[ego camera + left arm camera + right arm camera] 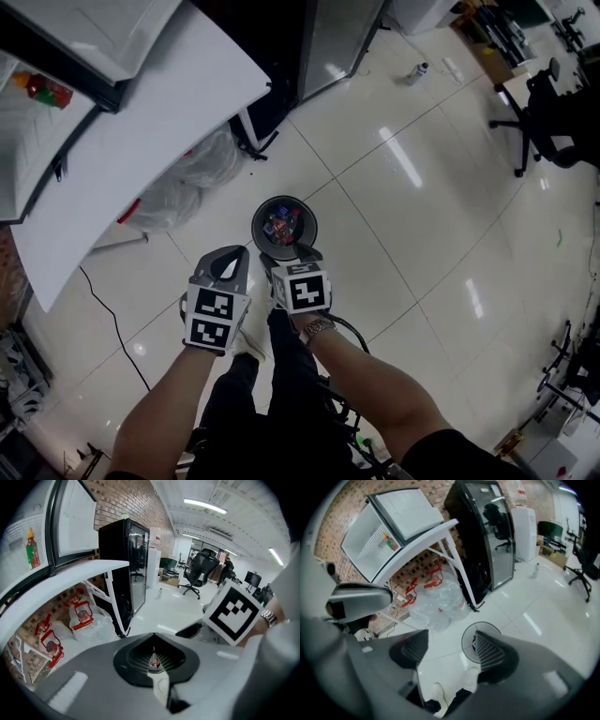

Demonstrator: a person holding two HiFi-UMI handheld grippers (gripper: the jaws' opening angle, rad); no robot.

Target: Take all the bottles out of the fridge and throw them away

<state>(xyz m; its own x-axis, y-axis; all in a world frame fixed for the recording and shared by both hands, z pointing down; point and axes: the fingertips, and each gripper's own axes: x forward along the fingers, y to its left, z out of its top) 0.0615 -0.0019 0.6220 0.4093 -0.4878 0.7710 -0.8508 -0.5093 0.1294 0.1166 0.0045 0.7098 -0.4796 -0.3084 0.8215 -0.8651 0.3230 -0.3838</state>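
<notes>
Disposal step, by the look of it: both tools over the round bin (254, 225) on the floor, coloured items already inside, too jumbled to count. Right tool (449, 651) wide open, nothing between the jaws, only floor, shoes and bin edge beyond them. Left tool (154, 665) closed down to a sliver, pads practically together, nothing gripped as far as visible. Judged as drop done, hands free. One red sauce bottle (42, 89) with a green cap upright on a shelf of the open fridge (365, 550), up on the white desk (141, 159), well apart from the bin. Next move: turn back to the fridge, open one tool wide, close on the bottle body, carry to the bin, release. Count: two tools, one bin, one bottle visible in the fridge, one small bottle-like thing (419, 70) lying far off on the floor, at least two clear bags (187, 183) under the desk. No way to tell whether other fridge shelves hold more.
</notes>
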